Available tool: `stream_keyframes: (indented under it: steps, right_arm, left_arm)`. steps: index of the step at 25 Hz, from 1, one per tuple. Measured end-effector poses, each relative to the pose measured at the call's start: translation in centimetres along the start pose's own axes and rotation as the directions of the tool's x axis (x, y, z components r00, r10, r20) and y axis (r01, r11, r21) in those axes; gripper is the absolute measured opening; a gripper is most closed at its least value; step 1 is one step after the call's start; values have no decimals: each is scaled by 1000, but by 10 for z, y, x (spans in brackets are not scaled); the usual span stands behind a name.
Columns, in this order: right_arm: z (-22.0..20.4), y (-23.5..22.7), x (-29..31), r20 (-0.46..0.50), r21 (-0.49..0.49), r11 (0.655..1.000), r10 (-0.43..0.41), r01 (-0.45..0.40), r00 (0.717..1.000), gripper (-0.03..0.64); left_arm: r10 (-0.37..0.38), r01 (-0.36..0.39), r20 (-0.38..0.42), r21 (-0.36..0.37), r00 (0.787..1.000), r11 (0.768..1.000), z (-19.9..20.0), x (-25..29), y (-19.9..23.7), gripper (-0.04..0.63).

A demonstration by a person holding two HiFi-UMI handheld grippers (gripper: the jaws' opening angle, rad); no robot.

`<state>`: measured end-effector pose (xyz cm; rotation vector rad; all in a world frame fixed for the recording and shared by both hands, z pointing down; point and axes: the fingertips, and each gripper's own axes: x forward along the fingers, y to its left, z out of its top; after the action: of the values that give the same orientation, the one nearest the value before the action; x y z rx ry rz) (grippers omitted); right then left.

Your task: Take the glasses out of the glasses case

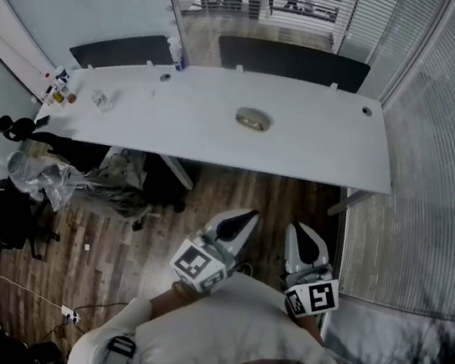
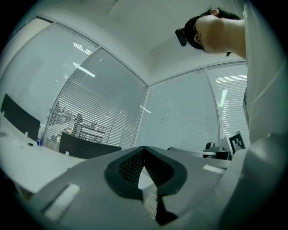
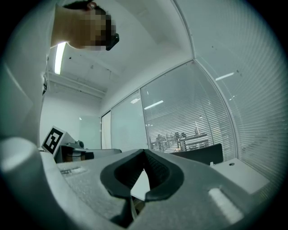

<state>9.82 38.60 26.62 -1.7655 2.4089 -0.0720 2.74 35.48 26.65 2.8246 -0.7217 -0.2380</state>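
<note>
Head view, looking steeply down: a person in a white top stands on a wooden floor (image 1: 217, 192), back from a long white table (image 1: 325, 149). The glasses case (image 1: 253, 120), a small oval olive-coloured object, lies alone near the middle of the tabletop, well apart from both tools and out of reach from here. It is too small to tell whether its lid is open or closed, and no glasses can be seen. The left gripper (image 1: 250, 215) and the right gripper (image 1: 300, 228) are held side by side close to the person's body and point toward the table. This looks like a carrying posture for the approach, not a working one. Each gripper's own view shows its two dark ribbed pads meeting at the tip with nothing between them, so both claws are together and empty. They would need to spread before either could take hold of the case. Beyond the jaws those views show only glass walls, slatted blinds and the far table edge. A few small bottles and scraps (image 1: 62, 89) sit at the table's left end, away from the case. Black chair backs (image 1: 292, 62) line the far edge. Judged from this, the task has not yet begun.
</note>
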Motion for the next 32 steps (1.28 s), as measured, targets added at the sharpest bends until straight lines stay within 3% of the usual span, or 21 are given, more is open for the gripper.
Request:
stream_keyframes:
  steps: [14, 32]
  right_arm:
    - [0, -27, 56, 7, -37, 999, 6, -5, 1000, 0]
    - [3, -76, 227, -5, -65, 998, 8, -8, 1000, 0]
  left_arm:
    - [10, -10, 33, 5, 999, 1000, 10, 33, 49, 3]
    - [30, -29, 45, -10, 999, 1000, 51, 113, 200, 3]
